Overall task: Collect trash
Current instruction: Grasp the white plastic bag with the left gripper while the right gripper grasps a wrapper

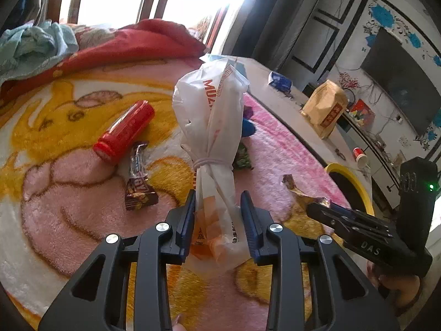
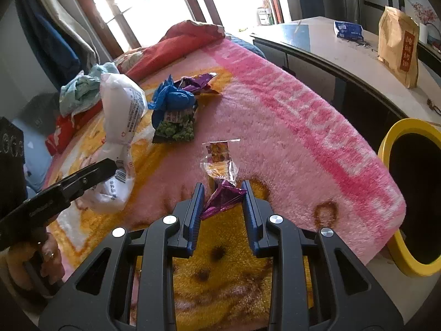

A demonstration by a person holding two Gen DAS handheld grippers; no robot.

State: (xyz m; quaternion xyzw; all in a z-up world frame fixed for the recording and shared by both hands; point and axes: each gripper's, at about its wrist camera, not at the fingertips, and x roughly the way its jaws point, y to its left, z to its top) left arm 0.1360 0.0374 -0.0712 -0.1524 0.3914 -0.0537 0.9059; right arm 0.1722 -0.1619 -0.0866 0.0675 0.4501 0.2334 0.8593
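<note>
Above blanket (image 1: 82,220), both claws downward-tilted

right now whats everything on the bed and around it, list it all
white plastic bag: 1, tied with a band, upright, between left jaws
red can: 1, lying on blanket
brown snack bar: 1, beside the can
purple wrapper: 1, between right jaws
clear wrapper: 1, on blanket
green packet: 1, mid-blanket
blue bag: 1, crumpled, behind the green packet
yellow bin: 1, beside bed
brown paper bag: 1, on table
left gripper: black, blue pads
right gripper: black, blue pads
</note>
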